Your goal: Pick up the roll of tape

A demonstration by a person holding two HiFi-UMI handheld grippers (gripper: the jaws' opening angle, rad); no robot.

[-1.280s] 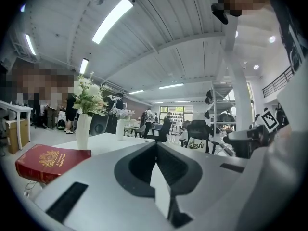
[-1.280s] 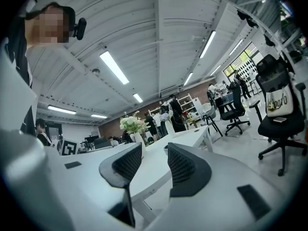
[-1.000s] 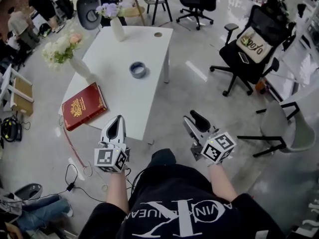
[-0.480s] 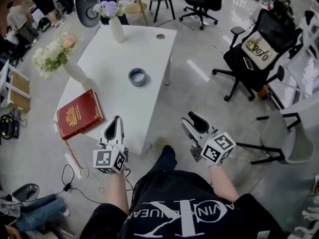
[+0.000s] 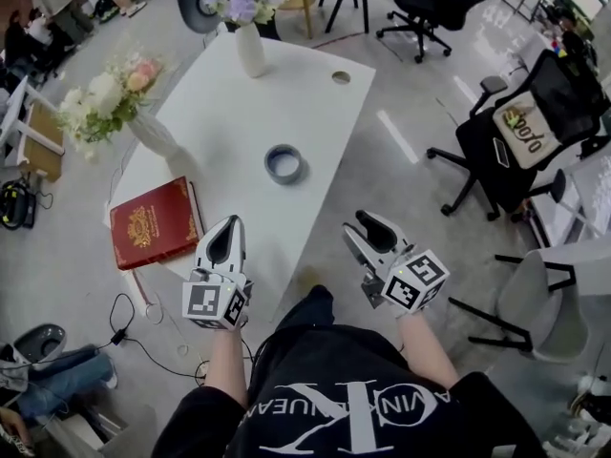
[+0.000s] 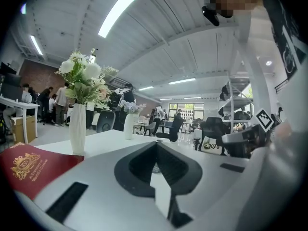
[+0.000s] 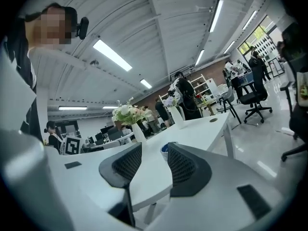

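Note:
The roll of tape (image 5: 284, 163), a grey-blue ring, lies flat near the middle of the white table (image 5: 239, 113). In the right gripper view the roll of tape (image 7: 165, 150) shows small in the gap between the jaws. My left gripper (image 5: 227, 227) hovers at the table's near edge, beside the red book, well short of the roll; its jaws meet at the tips (image 6: 155, 146) with nothing held. Off the table's near right corner, over the floor, my right gripper (image 5: 363, 223) is open and empty (image 7: 154, 149).
A red book (image 5: 153, 223) lies at the table's near left corner. A white vase of pale flowers (image 5: 151, 132) stands at the left edge, and another vase (image 5: 251, 51) at the far edge. Office chairs (image 5: 520, 146) stand on the floor to the right. Cables (image 5: 129, 337) trail at lower left.
The table and the tape roll have come nearer in the head view. Both grippers now sit closer to the table's near edge. Their jaws have not changed.

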